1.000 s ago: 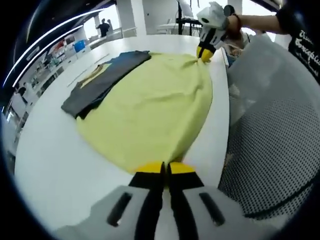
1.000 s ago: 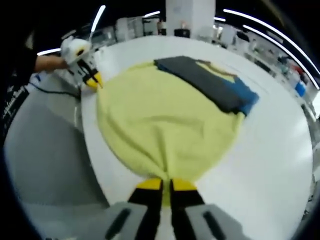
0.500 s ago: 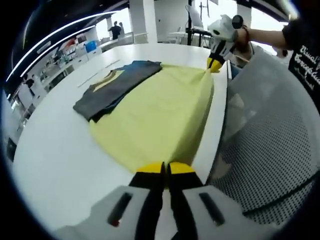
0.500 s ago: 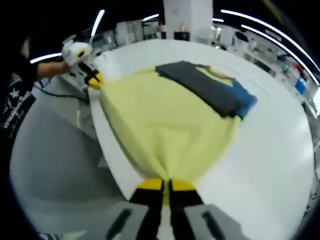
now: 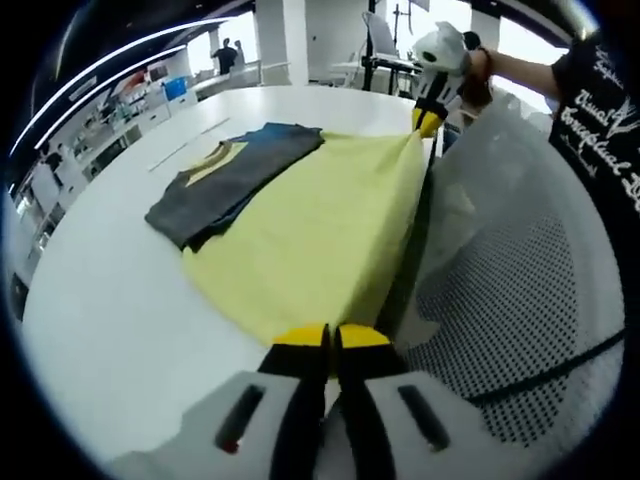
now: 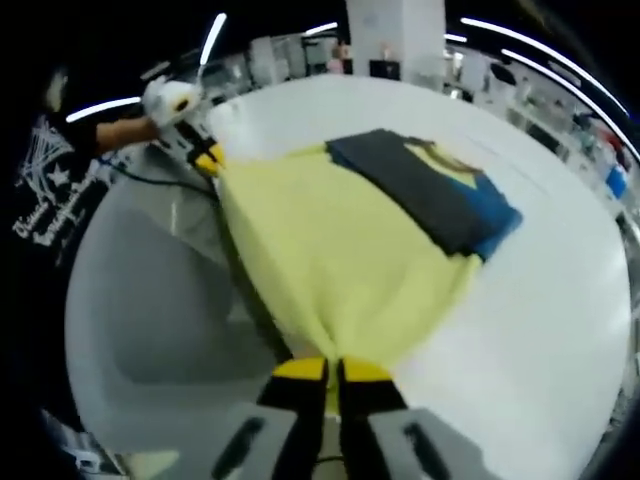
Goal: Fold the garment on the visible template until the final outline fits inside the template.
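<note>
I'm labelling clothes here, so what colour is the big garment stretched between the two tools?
Pale yellow. The garment shows best in the left gripper view.

Open-plan lab or workshop hall: large white table (image 5: 110, 300), ceiling light strips (image 6: 510, 35), shelving with bins (image 5: 150, 90) along wall, people (image 5: 230, 55) standing far off.

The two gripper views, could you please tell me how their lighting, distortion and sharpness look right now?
Left gripper view: fisheye curves the white table; windows behind blow out; yellow garment evenly lit. Right gripper view: ceiling strip lights bend into arcs; the dark folded garment stays sharp, while the edges look soft.
</note>
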`<move>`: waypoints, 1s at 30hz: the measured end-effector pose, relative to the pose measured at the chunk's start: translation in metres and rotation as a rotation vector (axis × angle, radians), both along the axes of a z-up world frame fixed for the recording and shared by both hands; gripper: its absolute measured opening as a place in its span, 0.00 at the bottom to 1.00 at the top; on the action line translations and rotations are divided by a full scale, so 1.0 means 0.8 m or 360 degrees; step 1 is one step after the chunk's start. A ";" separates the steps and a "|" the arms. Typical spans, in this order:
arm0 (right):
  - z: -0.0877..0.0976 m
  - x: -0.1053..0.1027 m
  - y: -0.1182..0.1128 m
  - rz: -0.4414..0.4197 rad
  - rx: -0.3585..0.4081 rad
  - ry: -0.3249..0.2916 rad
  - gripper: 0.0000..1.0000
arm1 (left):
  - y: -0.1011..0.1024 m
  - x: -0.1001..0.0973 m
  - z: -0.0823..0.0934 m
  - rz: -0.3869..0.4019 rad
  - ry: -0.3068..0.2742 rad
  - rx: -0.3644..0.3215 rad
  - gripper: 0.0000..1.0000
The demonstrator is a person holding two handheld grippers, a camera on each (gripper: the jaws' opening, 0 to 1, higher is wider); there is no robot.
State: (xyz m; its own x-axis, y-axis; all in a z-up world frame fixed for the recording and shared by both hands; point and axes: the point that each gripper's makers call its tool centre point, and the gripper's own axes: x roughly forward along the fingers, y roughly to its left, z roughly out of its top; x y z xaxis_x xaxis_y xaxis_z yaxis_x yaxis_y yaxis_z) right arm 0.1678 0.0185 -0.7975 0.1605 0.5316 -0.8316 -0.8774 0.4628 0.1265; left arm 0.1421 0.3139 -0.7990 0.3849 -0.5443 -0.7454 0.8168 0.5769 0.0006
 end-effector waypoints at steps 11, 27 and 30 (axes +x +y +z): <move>0.032 -0.024 0.007 0.0096 -0.0018 0.0037 0.00 | -0.010 -0.024 0.034 -0.0004 0.0141 -0.0045 0.00; 0.092 0.056 0.015 0.0018 -0.0054 -0.0263 0.00 | -0.004 0.045 0.099 0.0037 -0.0105 -0.0014 0.00; 0.096 0.072 0.015 0.0006 -0.0063 -0.0300 0.00 | -0.001 0.063 0.108 0.0051 -0.0159 -0.0012 0.00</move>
State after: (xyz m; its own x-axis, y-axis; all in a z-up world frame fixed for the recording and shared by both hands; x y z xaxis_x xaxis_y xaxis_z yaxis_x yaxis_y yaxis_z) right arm 0.2256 0.0303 -0.7204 0.3136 0.4997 -0.8074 -0.8855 0.4609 -0.0587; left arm 0.1923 0.3127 -0.7129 0.4741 -0.5359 -0.6986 0.7942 0.6028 0.0766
